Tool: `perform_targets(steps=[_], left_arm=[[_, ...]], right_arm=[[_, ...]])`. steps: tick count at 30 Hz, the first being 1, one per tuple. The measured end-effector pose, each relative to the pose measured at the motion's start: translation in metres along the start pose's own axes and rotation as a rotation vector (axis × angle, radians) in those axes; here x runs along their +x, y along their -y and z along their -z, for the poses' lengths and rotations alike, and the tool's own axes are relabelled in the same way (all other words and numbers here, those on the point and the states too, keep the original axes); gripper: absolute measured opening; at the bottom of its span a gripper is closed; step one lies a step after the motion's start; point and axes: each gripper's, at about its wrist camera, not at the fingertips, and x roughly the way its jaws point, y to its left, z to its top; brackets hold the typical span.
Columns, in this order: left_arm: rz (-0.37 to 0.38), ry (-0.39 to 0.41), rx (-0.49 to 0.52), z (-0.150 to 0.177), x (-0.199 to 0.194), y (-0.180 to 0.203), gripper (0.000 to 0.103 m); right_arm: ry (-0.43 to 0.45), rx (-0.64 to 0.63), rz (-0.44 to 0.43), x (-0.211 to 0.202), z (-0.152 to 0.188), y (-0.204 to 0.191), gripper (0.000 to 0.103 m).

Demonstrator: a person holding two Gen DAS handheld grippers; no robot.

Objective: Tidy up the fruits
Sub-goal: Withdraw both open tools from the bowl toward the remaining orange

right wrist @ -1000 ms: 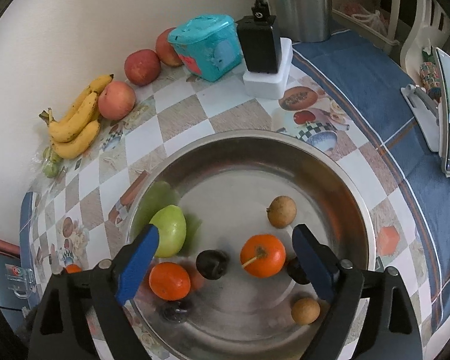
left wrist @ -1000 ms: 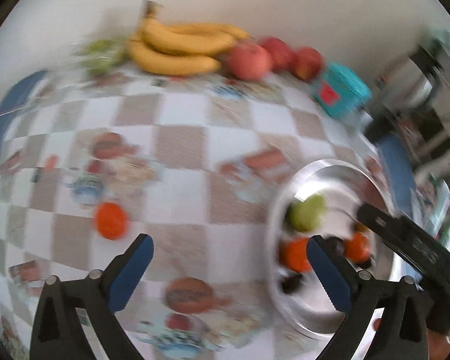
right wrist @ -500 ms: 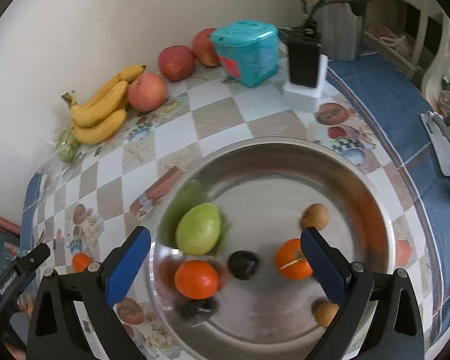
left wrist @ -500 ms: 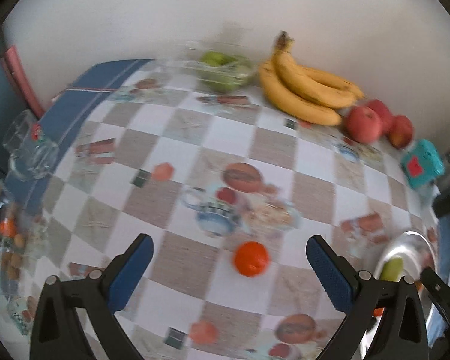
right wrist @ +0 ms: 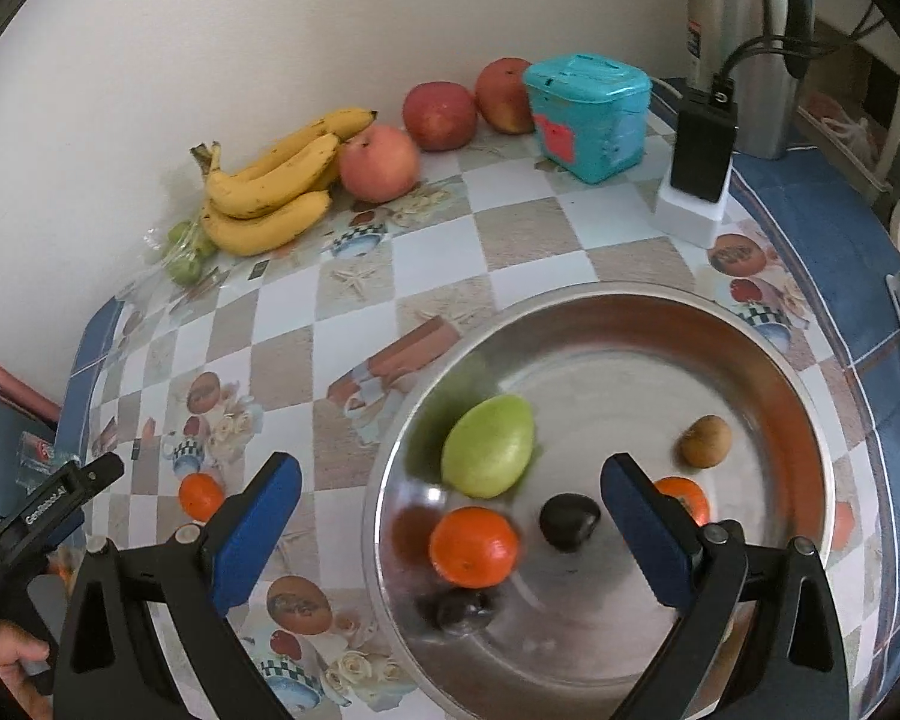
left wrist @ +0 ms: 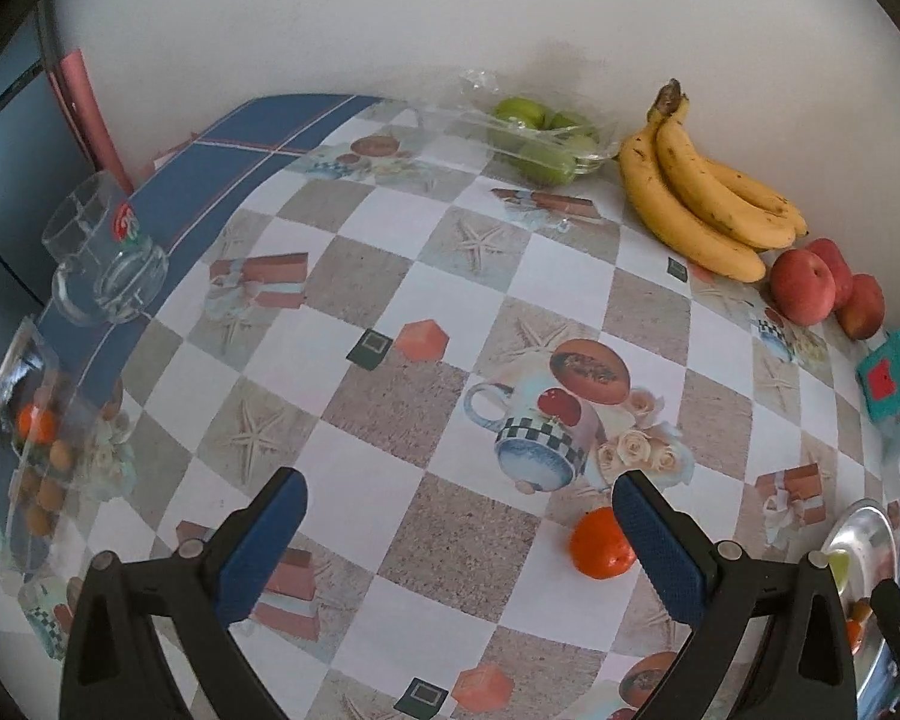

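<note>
My left gripper [left wrist: 456, 516] is open low over the checked tablecloth. A loose orange [left wrist: 603, 543] lies on the cloth just inside its right finger, not gripped. My right gripper [right wrist: 447, 498] hangs open above a steel bowl [right wrist: 600, 297]. The bowl holds a green fruit [right wrist: 489, 444], an orange [right wrist: 474, 546], a dark plum [right wrist: 570, 522], a small brown fruit [right wrist: 705, 441] and a second orange [right wrist: 687, 498] half hidden by the right finger. The loose orange [right wrist: 201, 495] also shows left of the bowl.
Against the wall are bananas [left wrist: 708, 204], red apples [left wrist: 810, 288], bagged green fruits [left wrist: 540, 138] and a teal box [right wrist: 588, 108]. A glass mug [left wrist: 108, 264] and a clear tub of fruit [left wrist: 36, 450] stand at the left. A charger block [right wrist: 699, 168] and metal flask [right wrist: 744, 42] stand behind the bowl.
The left gripper has swung left, away from the bowl, and dropped toward the loose orange, which now lies by its right finger. The right gripper has drifted slightly over the bowl, staying open.
</note>
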Motion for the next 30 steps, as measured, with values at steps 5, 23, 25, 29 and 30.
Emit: perform_targets(steps=[5, 23, 25, 29, 30], left_arm=[[0.026, -0.011, 0.001, -0.001, 0.002, -0.003, 0.103], [0.099, 0.044, -0.019, 0.014, -0.012, -0.080, 0.103], [0.106, 0.039, -0.014, 0.020, -0.012, -0.088, 0.103], [0.126, 0.027, -0.007, 0.032, -0.011, -0.102, 0.103], [0.123, 0.028, -0.006, 0.034, -0.011, -0.105, 0.103]], right_arm=[[0.001, -0.021, -0.018, 0.000, 0.000, -0.008, 0.100], [-0.039, -0.114, -0.153, 0.009, 0.010, -0.062, 0.100], [-0.048, -0.123, -0.165, 0.011, 0.013, -0.069, 0.100], [-0.063, -0.159, -0.176, 0.014, 0.020, -0.086, 0.100], [-0.067, -0.167, -0.179, 0.015, 0.022, -0.090, 0.100]])
